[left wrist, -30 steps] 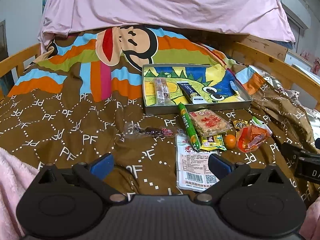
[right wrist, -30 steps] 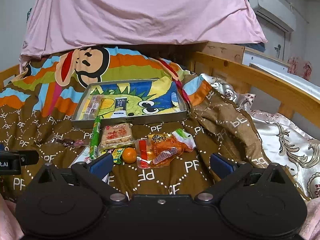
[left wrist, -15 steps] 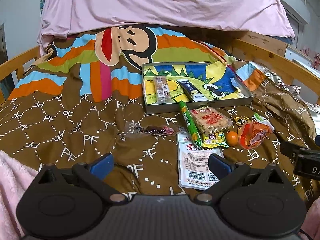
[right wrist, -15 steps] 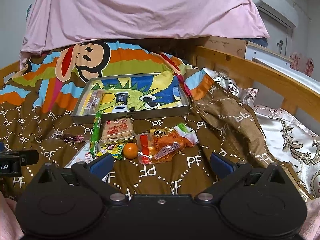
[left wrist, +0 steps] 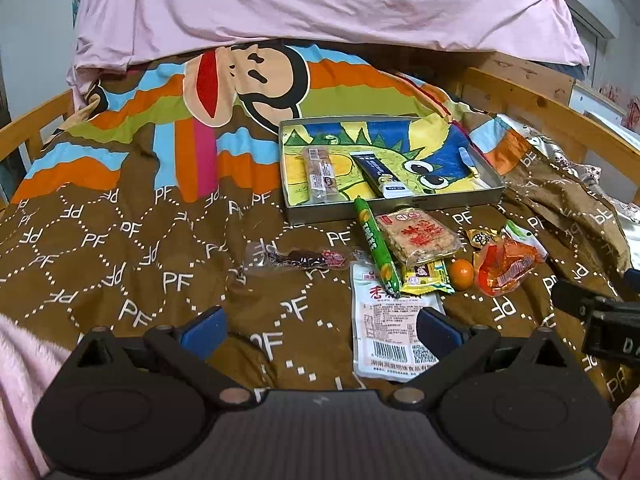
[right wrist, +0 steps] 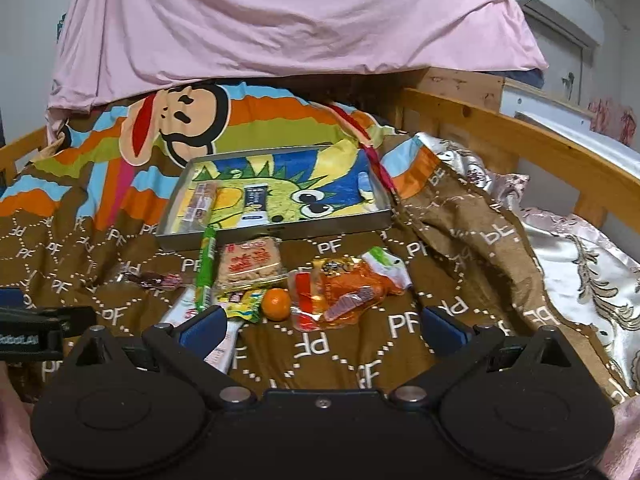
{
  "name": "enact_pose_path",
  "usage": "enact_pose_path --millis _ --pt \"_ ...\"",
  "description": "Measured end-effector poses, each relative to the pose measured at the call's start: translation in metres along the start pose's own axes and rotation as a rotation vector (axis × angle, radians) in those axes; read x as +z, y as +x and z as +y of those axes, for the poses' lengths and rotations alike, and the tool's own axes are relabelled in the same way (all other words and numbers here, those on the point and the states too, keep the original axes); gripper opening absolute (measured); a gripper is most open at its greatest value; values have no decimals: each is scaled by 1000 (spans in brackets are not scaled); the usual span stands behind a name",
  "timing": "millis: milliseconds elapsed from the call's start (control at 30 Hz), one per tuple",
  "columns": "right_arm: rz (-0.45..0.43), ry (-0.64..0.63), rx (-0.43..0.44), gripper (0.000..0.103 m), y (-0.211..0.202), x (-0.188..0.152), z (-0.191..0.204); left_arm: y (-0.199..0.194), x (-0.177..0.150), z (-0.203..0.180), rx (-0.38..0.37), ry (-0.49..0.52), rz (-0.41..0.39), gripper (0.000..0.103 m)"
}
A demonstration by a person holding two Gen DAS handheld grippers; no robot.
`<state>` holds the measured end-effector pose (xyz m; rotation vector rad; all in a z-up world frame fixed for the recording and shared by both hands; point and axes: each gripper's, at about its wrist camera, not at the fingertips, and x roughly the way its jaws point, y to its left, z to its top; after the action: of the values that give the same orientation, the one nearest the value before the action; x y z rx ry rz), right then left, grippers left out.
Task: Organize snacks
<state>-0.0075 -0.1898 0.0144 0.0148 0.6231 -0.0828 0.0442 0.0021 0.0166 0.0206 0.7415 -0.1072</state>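
Both the left gripper (left wrist: 318, 330) and right gripper (right wrist: 320, 330) hang spread wide and empty above the brown quilt (left wrist: 120, 248), the loose snacks (left wrist: 420, 236) heaped just before the metal tray (left wrist: 396, 208), 2 packets inside it.

White pouch (right wrist: 224, 340) partly behind right tongs (right wrist: 320, 326); print illegible.

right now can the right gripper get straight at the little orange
Probably yes: the right gripper is open and empty, the orange lies uncovered on the quilt just ahead, though wrappers crowd both its sides.
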Motion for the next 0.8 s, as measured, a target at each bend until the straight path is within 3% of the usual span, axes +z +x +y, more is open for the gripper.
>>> enact_pose_path --millis 133,267,433,633,800 --pt "1 -6 -15 102 -3 10 11 7 14 -1 -7 -6 16 102" --pt "-19 36 -20 102 -12 27 12 8 34 -4 24 48 -18 102" --pt "25 105 90 102 -11 49 6 14 59 -6 94 99 -6 103" --pt "52 -59 113 102 16 51 10 30 73 -4 92 142 7 103" --pt "176 -135 196 102 60 41 5 71 89 -2 55 143 70 103"
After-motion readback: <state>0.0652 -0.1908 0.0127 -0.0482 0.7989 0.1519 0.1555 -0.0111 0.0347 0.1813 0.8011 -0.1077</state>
